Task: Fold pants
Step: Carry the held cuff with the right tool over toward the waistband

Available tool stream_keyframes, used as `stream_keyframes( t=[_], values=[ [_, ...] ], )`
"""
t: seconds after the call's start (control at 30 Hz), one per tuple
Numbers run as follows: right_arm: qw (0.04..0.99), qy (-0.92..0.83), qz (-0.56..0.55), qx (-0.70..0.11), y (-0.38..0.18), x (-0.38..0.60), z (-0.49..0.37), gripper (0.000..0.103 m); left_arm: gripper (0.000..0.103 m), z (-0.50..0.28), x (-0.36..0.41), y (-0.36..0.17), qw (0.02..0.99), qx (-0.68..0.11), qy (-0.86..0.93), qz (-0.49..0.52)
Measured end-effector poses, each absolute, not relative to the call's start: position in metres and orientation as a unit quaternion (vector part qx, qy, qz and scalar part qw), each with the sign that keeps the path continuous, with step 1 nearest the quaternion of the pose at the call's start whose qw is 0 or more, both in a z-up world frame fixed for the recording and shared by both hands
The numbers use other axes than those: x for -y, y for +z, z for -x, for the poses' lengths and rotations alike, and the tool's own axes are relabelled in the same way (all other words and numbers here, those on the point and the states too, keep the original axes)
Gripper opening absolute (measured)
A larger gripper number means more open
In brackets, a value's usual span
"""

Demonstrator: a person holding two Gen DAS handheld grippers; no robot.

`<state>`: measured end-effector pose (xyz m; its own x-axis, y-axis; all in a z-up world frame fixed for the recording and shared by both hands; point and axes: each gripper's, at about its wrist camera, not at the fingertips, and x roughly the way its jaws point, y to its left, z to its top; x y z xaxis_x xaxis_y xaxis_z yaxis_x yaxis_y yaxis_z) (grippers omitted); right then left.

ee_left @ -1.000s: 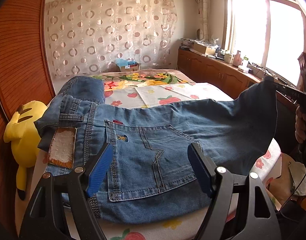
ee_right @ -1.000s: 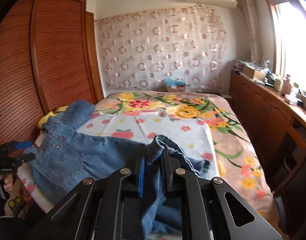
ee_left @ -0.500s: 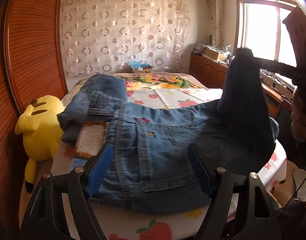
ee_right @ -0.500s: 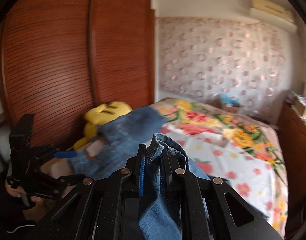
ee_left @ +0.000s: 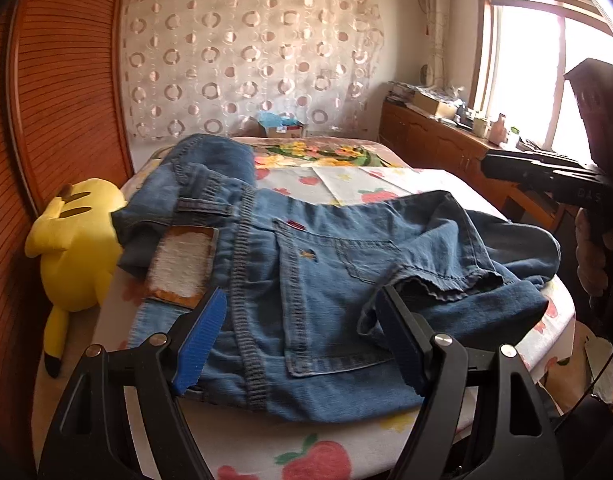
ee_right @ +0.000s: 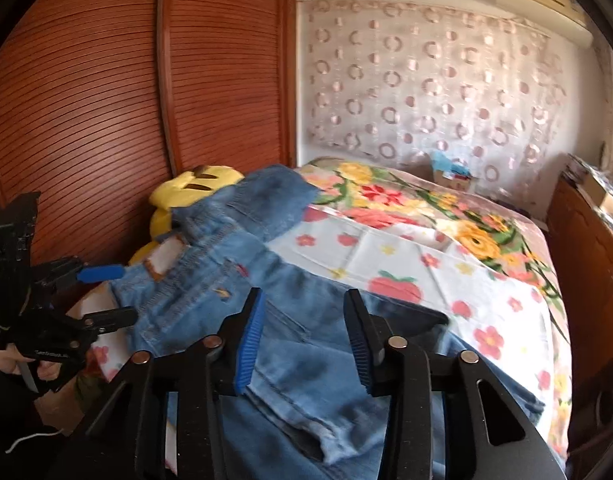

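Jeans (ee_left: 306, 280) bunched at near bed (ee_left: 346, 452) edge, leg hem (ee_left: 446, 284) flopped over seat toward 3 o'clock. My left gripper (ee_left: 302, 340) spread, empty; my right gripper (ee_right: 304, 340) spread, empty. Risk: rumpled hem sets crooked fold; plush (ee_left: 74, 248) at 9 o'clock could snag waistband.

A second ago the right gripper (ee_right: 304, 338) was clamped on the hem of one leg of the jeans (ee_left: 326, 264), holding it up in the air. Its jaws now stand apart with nothing between them, and that leg lies folded back over the seat, its frayed hem (ee_left: 446, 284) just ahead of the left gripper (ee_left: 302, 340), near the right-hand jaw.
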<state>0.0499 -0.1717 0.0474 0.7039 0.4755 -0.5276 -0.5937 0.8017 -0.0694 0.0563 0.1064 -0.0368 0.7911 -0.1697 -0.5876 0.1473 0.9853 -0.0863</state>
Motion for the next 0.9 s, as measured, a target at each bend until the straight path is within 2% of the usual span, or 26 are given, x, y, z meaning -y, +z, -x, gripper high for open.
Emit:
stream_keyframes(
  t=[0.17, 0.53, 0.77, 0.9],
  values=[
    [0.919, 0.264, 0.108, -0.273, 0.025, 0.186, -0.048, 0.049, 0.078, -0.065, -0.09, -0.047, 0.939, -0.327, -0.103, 0.01],
    [0.908, 0.246, 0.07, -0.332, -0.006, 0.195, -0.045, 0.05, 0.078, -0.085, -0.067, -0.066, 0.925, -0.351, -0.142, -0.002],
    [0.899, 0.253, 0.056, -0.354, -0.018, 0.193, -0.052, 0.05, 0.062, -0.102, -0.055, -0.079, 0.915, -0.366, -0.168, -0.014],
    [0.895, 0.256, 0.042, -0.364, -0.028, 0.193, -0.063, 0.05, 0.057, -0.105, -0.052, -0.083, 0.914, -0.367, -0.172, -0.021]
  ],
)
